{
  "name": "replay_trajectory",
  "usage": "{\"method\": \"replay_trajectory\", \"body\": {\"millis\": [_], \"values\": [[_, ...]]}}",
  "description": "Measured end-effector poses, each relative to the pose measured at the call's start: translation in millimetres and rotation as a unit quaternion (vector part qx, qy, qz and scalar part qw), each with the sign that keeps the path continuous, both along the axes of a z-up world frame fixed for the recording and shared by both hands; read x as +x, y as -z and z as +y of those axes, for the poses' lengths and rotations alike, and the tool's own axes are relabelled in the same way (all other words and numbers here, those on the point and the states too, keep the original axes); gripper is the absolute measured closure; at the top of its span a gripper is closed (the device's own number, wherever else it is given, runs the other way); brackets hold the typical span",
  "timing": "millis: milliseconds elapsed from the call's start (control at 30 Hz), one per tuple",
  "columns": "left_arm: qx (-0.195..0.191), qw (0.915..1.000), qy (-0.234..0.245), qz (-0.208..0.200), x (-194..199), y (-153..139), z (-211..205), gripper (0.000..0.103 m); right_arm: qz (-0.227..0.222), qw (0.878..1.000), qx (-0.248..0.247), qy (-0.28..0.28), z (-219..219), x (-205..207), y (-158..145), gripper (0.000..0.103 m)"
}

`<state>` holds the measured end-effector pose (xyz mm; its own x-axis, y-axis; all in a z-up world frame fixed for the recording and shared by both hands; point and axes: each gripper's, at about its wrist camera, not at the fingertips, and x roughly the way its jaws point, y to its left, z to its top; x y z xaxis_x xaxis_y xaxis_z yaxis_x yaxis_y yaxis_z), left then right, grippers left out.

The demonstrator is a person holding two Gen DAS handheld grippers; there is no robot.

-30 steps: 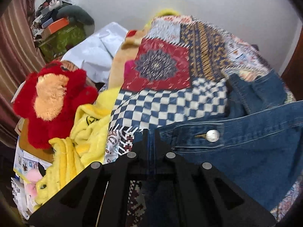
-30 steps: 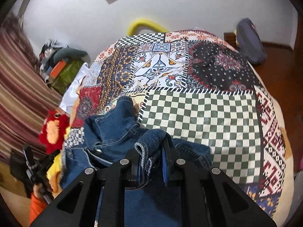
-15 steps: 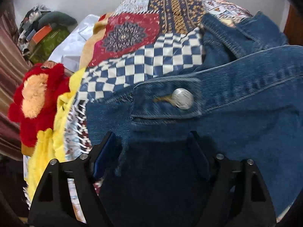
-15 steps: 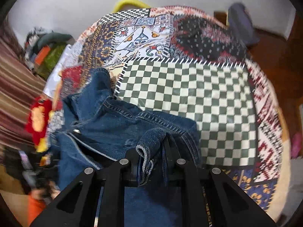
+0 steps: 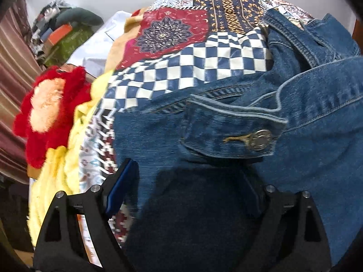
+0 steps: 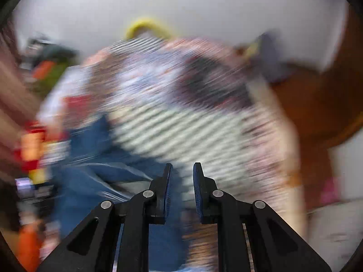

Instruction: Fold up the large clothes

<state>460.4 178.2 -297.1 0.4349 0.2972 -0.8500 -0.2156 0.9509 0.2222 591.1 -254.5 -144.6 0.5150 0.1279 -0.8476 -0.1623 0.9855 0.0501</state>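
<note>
We saw a bed covered by a quilt (image 5: 204, 52), a smooth printed patchwork of blue and white checks, a red medallion panel and navy bands with gold ornament. It curved away toward a plain pale wall.

On the quilt's near side lay the jacket (image 5: 317, 136), heavy blue denim, rumpled, with pale worn seams and doubled stitching. It filled the right and lower part of the left wrist view, and a sleeve or collar part humped up at the top right.

The left claw (image 5: 186, 188) pointed steeply down over the jacket. Its jaws stood spread wide and had just been opening. Denim lay in shadow between them, but the pads were not pressing on it. One blue pad (image 5: 118, 188) showed clearly on the left finger, right at the jacket's edge.

The right claw (image 6: 182, 188) appeared in a heavily motion-blurred view. Its two black fingers were drawn nearly together, leaving a thin gap with nothing in it. It held no cloth. Behind it, the jacket was a blue smear at the lower left, and the checks of the quilt ran into streaks.

Left of the bed sat a red plush toy (image 5: 56, 113), shaggy, with a peach fuzzy patch. Below it lay a soft yellow fleece (image 5: 56, 176), bunched in folds.

Smallest was a round metal button (image 5: 261, 139), fastened on a flat denim tab beside a tan stitched buttonhole.
</note>
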Motion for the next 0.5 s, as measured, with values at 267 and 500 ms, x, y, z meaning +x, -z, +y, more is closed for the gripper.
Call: {"method": "replay_trajectory", "body": {"millis": [267, 500], "values": [[0.054, 0.9980, -0.032, -0.006, -14, -16, 36, 0.017, 0.010, 0.997, -0.028, -0.067, -4, -39, 11, 0.090], [0.053, 0.9977, -0.041, -0.011, -33, -45, 61, 0.019, 0.037, 0.992, 0.027, -0.121, 63, -55, 57, 0.090]]}}
